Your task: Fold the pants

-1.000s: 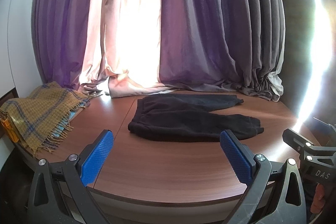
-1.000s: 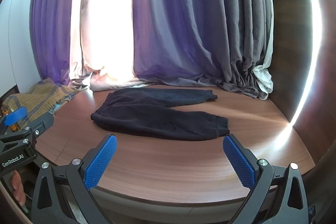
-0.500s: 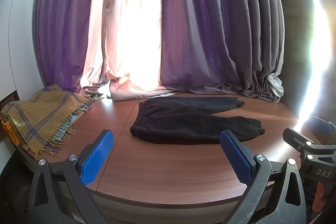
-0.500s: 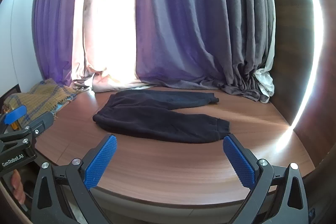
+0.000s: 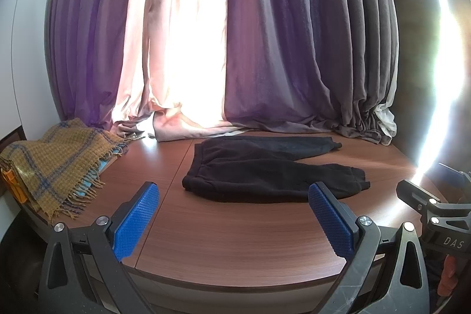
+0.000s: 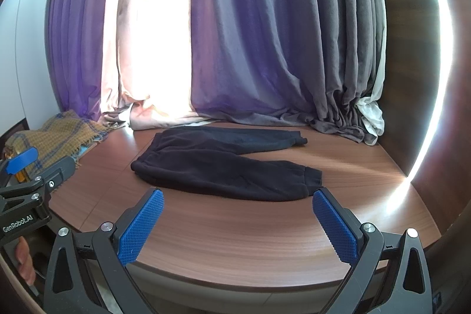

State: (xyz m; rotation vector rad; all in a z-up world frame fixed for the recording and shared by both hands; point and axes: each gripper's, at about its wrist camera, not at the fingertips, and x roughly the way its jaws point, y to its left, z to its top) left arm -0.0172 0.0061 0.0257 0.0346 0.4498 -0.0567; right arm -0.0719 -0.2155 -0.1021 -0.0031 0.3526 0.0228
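Note:
Black pants [image 5: 265,167] lie flat on the brown wooden table [image 5: 235,234], waistband to the left, both legs reaching right and spread apart at the cuffs. They also show in the right wrist view [image 6: 223,164]. My left gripper [image 5: 232,219] is open and empty, held near the table's front edge, short of the pants. My right gripper [image 6: 235,222] is open and empty too, near the front edge. Each gripper shows at the side of the other's view.
A mustard plaid blanket [image 5: 56,164] lies on the table's left end. Purple, pink and grey curtains [image 5: 265,49] hang behind the table and pool on its far edge. A dark wood wall [image 6: 412,78] stands at the right.
Both views have tilted slightly upward; the pants sit lower in frame. Both grippers stay open and empty.

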